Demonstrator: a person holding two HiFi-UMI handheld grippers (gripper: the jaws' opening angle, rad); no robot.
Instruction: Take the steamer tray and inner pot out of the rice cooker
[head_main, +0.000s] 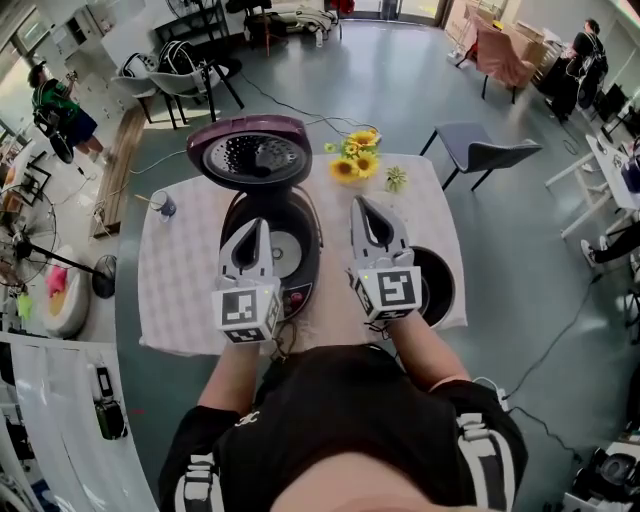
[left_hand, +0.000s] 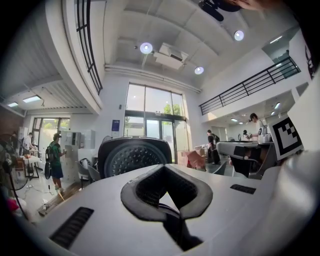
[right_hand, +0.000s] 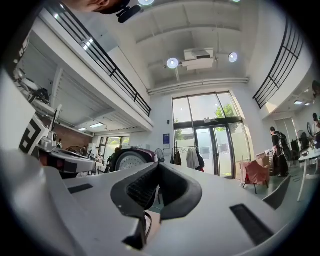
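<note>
Rice cooker, round with a dark-maroon body (head_main: 312, 235), sits mid-table with its hinged lid (head_main: 255, 152) tipped open and a pale disc showing in its well. Black round pot (head_main: 438, 285) stands just right of it on the pale checked tablecloth (head_main: 180, 270), partly behind the right gripper (head_main: 362, 206). Left gripper (head_main: 258, 226) hovers over the cooker's front. Both jaw pairs are closed together, nothing in them.

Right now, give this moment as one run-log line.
left gripper shut, empty; right gripper shut, empty; rice cooker lid open; dark pot on table
</note>
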